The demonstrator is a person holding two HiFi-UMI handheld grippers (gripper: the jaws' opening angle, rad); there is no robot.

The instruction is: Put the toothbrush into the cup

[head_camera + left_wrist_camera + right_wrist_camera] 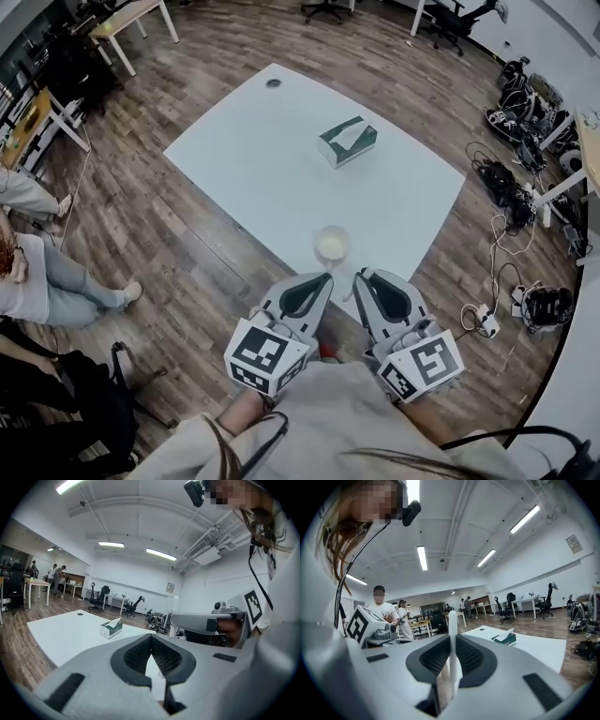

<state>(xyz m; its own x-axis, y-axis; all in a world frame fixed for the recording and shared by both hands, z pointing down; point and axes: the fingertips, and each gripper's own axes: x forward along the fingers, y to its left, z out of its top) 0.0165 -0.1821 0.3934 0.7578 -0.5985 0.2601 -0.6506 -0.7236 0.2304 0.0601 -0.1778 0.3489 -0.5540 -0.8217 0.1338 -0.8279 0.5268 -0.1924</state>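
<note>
Here, toothbrush (pixel 452 616) between right gripper (pixel 453 660) jaws.

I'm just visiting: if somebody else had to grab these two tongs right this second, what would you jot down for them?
Left tongs: closed, nothing in them.
Right tongs: closed on the toothbrush, which stands upright between them.
Cup: upright near the table's near edge, just ahead of both tongs. A tissue box sits farther back.
Done: the toothbrush is gripped.
Left: bring it over the cup and let it go inside.
</note>
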